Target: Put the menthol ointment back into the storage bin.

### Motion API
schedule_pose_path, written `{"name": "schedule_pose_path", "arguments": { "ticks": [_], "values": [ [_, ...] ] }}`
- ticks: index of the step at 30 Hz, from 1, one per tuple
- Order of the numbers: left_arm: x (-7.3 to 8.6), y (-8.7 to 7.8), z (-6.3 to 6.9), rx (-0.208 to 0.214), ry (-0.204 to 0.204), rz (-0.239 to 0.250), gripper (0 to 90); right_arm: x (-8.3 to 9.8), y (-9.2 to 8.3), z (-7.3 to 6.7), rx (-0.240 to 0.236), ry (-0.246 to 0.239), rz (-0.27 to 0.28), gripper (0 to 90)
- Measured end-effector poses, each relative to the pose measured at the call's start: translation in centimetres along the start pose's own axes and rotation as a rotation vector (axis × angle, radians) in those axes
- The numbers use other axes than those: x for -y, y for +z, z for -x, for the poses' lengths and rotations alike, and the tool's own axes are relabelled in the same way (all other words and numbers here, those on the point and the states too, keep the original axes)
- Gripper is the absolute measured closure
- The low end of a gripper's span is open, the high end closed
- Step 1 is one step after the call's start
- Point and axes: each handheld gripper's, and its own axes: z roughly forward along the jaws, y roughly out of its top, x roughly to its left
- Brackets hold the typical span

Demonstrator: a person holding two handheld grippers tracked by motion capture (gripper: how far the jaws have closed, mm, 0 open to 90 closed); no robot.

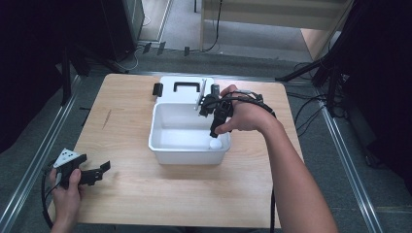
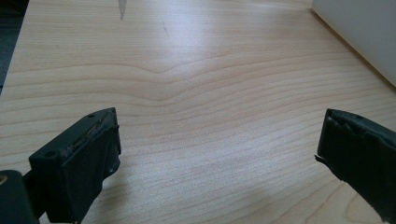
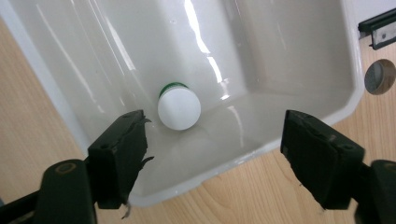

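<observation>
A white plastic bin point(image 1: 160, 154) stands on the wooden table. Inside it, at its near right corner, a small white-capped bottle with a green band point(image 1: 215, 144) stands upright. My right gripper point(image 1: 214, 132) hangs over that corner, pointing down, open and holding nothing. In the right gripper view the bottle point(image 3: 179, 108) sits on the bin point(image 3: 280, 56) floor below the jaws, nearer the left one, and nothing touches it; the right gripper point(image 3: 215, 140) has a wide gap. My left gripper point(image 1: 101, 170) rests near the table's front left, open over bare wood point(image 2: 217, 140).
The bin's white lid with a black handle point(image 1: 187, 86) lies behind the bin, a black latch point(image 1: 158, 89) at its left. A small round brownish disc point(image 3: 379, 77) lies on the table beside the bin. Cables and stands sit on the floor beyond the table's edges.
</observation>
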Motion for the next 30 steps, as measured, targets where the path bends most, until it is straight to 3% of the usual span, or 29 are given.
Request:
{"name": "schedule_pose_path", "arguments": {
  "ticks": [3,15,30],
  "values": [
    [0.0,0.0,0.0,0.000,0.000,0.000,0.0,0.4,-0.5,0.0,-0.002,0.010,-0.002,14.9],
    [0.0,0.0,0.0,0.001,-0.001,0.000,0.0,3.3,-1.9,0.6,-0.018,0.109,-0.007,2.7],
    [0.0,0.0,0.0,-0.001,-0.002,0.002,0.0,9.1,-1.8,1.7,-0.015,0.260,0.015,0.2]
  ]
}}
